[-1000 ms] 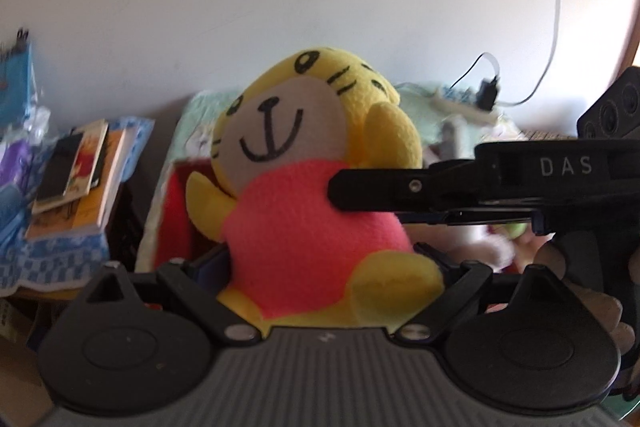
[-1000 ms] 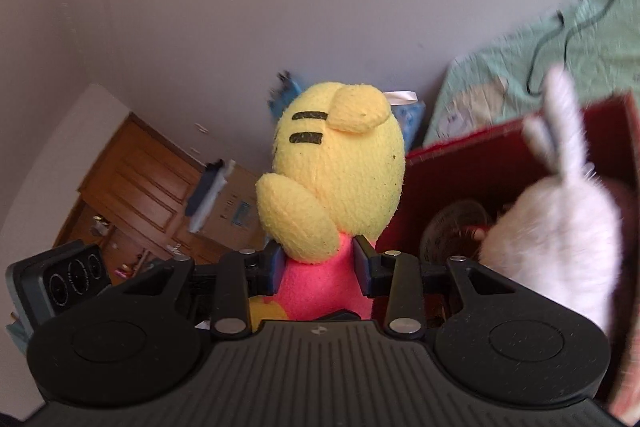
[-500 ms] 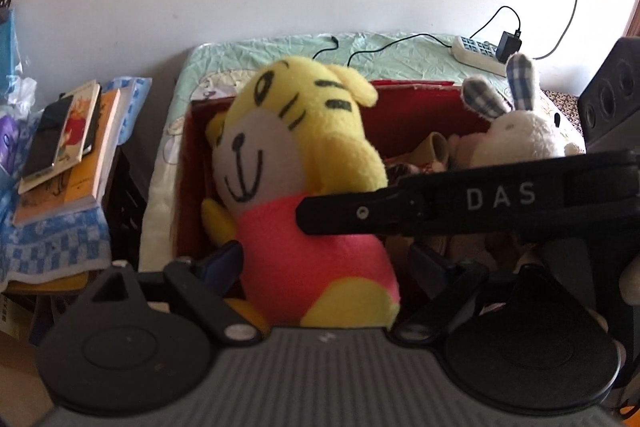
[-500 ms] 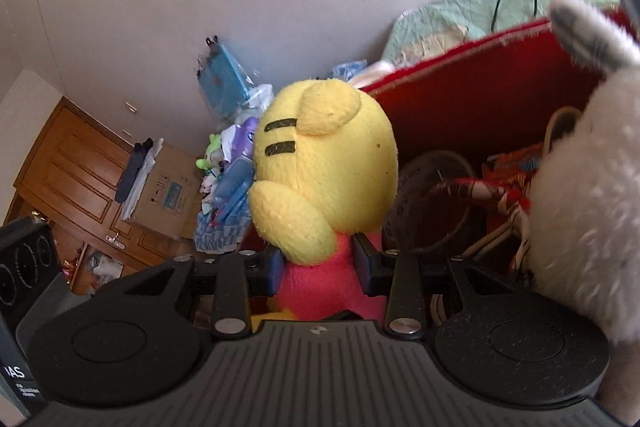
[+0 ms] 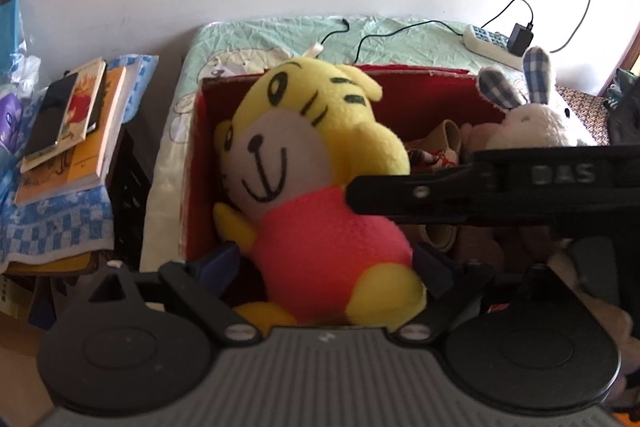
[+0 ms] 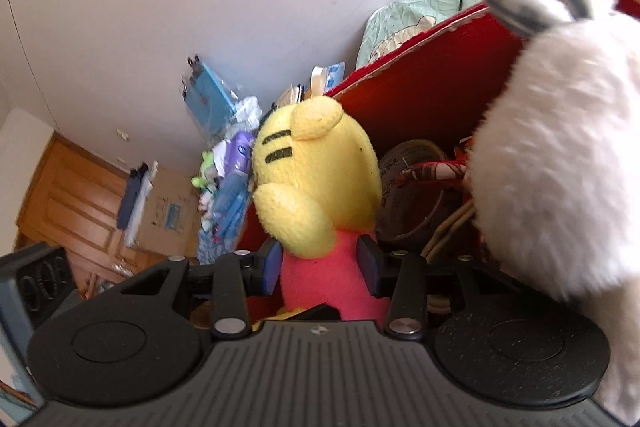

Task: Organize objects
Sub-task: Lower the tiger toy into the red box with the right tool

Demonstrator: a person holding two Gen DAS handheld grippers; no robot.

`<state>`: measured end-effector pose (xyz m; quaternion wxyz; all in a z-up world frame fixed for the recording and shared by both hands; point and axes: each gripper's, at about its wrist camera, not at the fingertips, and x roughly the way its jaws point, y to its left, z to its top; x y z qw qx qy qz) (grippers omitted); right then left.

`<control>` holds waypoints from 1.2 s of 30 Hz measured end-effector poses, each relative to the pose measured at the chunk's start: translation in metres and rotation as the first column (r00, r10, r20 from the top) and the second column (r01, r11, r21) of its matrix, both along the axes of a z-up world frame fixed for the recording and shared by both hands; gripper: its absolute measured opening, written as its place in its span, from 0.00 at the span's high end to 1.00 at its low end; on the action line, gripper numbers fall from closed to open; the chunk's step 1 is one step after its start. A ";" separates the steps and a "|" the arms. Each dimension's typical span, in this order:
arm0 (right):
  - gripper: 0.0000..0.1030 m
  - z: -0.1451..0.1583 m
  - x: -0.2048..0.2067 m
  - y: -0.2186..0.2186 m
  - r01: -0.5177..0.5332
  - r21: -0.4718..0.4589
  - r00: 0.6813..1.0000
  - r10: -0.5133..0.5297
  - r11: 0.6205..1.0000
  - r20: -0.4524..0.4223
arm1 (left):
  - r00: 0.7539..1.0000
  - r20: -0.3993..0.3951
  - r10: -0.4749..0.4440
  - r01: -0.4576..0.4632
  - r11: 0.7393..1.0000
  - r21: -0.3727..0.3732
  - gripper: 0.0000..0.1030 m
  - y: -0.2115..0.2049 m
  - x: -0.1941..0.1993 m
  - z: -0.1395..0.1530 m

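Against a white wall, a red box (image 5: pixel 424 95) sits on a green-sheeted bed (image 5: pixel 272 35). The right tongs (image 6: pixel 320 263) pinch a yellow tiger plush (image 5: pixel 320 187) by its pink body inside the box's left end; the left tongs (image 5: pixel 328 259) stand spread around it. A white rabbit plush (image 5: pixel 536 115) sits alongside.

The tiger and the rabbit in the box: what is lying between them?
Left wrist view: between tiger and rabbit lie a tan shoe-like thing and red patterned cloth.
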<state>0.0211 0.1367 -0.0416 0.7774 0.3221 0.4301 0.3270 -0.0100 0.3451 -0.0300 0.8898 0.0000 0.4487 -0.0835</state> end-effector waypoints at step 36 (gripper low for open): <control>0.57 0.018 -0.023 -0.002 0.086 -0.079 0.994 -0.080 0.993 0.070 | 0.997 0.000 0.074 -0.073 0.987 0.141 0.07 -0.016 -0.009 0.016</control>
